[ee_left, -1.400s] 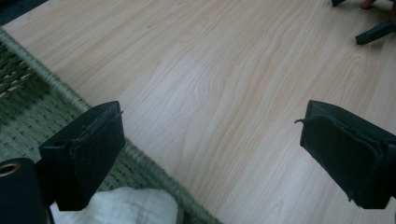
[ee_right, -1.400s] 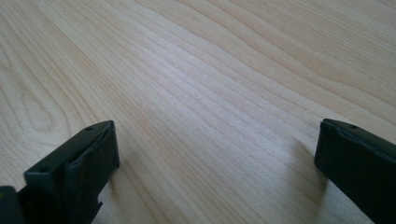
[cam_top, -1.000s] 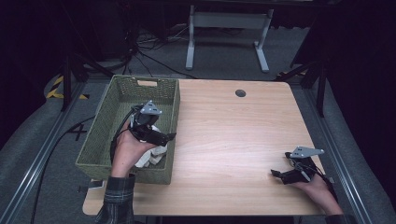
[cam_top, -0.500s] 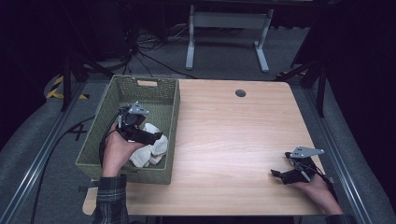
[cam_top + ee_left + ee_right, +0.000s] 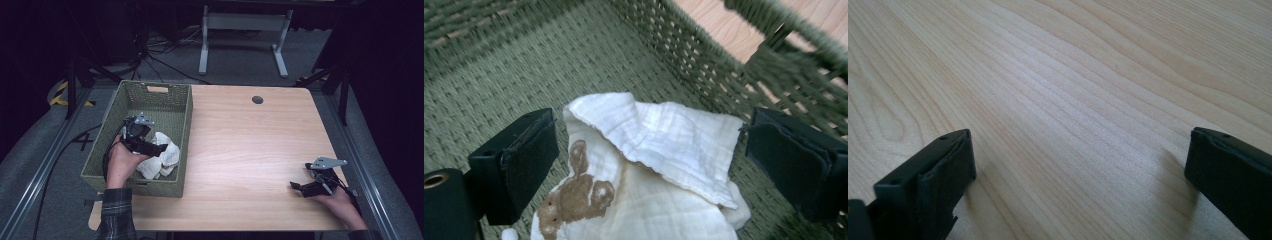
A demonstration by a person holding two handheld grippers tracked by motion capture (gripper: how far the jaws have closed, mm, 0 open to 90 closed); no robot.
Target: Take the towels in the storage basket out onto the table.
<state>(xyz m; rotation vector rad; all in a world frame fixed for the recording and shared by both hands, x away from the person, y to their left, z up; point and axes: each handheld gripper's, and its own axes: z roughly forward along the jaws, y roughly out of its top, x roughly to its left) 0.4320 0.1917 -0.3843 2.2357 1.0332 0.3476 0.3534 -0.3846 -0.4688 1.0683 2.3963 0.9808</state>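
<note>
**Left gripper open over the cloth in the basket**

The left gripper point(image 5: 159, 148) sits inside the green woven basket point(image 5: 181, 107), held by the person's left hand point(image 5: 121, 162), whose plaid sleeve point(image 5: 116, 220) comes in from the near edge. Its jaws stand wide apart and grasp nothing. In the left gripper view the two black pads point(image 5: 528, 159) flank a crumpled white cloth point(image 5: 664, 165), one on each side, with a gap between each pad and the fabric. The cloth bears a brown animal print point(image 5: 576, 192) near its near-left part, and one corner is folded over on top. It lies on the basket floor in the near half, close to the basket's right wall, just right of the hand in the high view point(image 5: 160, 156).

The basket rests on the left part of the wooden table point(image 5: 250, 145), with a cut-out handle in its far wall.

Well apart, at the near right corner of the table, the right gripper point(image 5: 296, 186) lies low on the wood in the person's right hand point(image 5: 340, 202). Its jaws are also spread wide, with bare tabletop between them in the right gripper view point(image 5: 1075, 150).

A small dark round hole point(image 5: 257, 99) sits in the table near its far edge.
</note>
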